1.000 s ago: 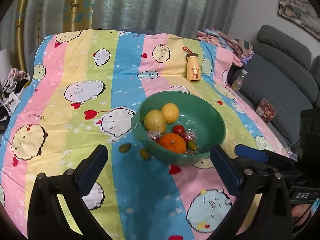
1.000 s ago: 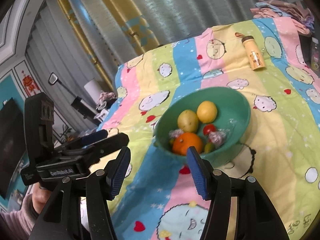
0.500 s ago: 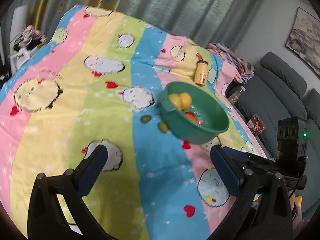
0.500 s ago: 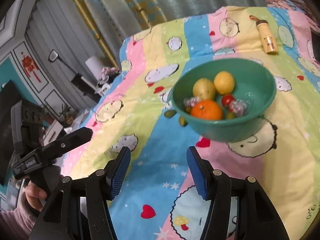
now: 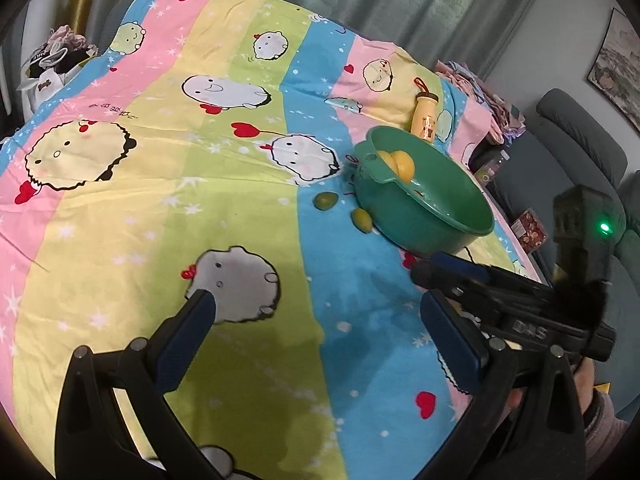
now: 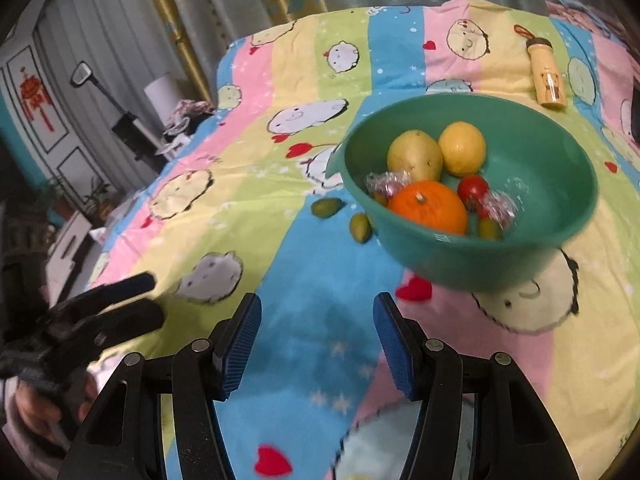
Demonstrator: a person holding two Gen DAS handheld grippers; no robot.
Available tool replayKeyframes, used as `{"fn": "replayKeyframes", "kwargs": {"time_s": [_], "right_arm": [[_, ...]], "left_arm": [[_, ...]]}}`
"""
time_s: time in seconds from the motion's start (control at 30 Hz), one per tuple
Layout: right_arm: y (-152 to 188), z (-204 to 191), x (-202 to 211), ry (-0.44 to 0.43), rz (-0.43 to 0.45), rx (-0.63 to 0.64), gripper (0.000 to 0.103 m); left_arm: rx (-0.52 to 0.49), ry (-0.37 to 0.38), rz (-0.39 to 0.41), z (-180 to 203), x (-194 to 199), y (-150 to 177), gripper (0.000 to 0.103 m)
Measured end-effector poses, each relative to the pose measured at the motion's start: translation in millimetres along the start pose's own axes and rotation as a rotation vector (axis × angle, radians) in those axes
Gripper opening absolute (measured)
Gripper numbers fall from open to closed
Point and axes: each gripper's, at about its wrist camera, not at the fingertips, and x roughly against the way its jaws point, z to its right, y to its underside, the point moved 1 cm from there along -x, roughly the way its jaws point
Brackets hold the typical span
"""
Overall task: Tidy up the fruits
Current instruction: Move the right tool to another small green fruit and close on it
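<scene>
A green bowl (image 6: 568, 152) sits on the striped cartoon sheet and holds an orange (image 6: 428, 206), a yellow pear (image 6: 414, 154), a lemon (image 6: 462, 148), a small tomato (image 6: 473, 189) and wrapped sweets (image 6: 386, 182). Two small green fruits (image 6: 326, 208) (image 6: 359, 227) lie on the sheet just left of the bowl. The bowl also shows in the left wrist view (image 5: 440, 208), with both green fruits (image 5: 326, 201) (image 5: 361, 219). My right gripper (image 6: 316, 336) is open and empty, short of the bowl. My left gripper (image 5: 316, 320) is open and empty, farther back.
A yellow bottle (image 6: 547, 74) lies on the sheet behind the bowl. A grey sofa (image 5: 580, 148) stands to the right of the bed, with folded clothes (image 5: 480, 88) at the far corner. Curtains hang behind. A cluttered stand (image 6: 132, 128) is at the left.
Both grippers have pulled back and to the left from the bowl, the left one most. The bowl now sits farther off in the left view. Jaws stay open.
</scene>
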Motion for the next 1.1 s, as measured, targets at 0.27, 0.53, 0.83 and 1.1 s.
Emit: {"fn": "replayKeyframes", "kwargs": {"time_s": [0.27,0.53,0.83,1.1], "right_arm": [[-18.9,-4.3,-55.6,0.154,-0.018,-0.044,0.059],[-27.7,-4.5,-78.2,0.273,0.002,-0.122,0.047],[-35.3,-2.5,-87.8,0.325,-0.007,-0.145,0.039],[-36.1,1.0,-85.9,0.279,-0.007,-0.118,0.022]], "left_arm": [[-0.023,0.005,0.023,-27.1,3.3,-15.6,0.103],[-0.033,0.049,0.039,-42.3,5.7,-25.7,0.103],[-0.059,0.078,0.014,-41.5,-12.9,-35.3,0.103],[-0.030,0.087,-0.036,-40.6,-31.3,-36.1,0.102]]}}
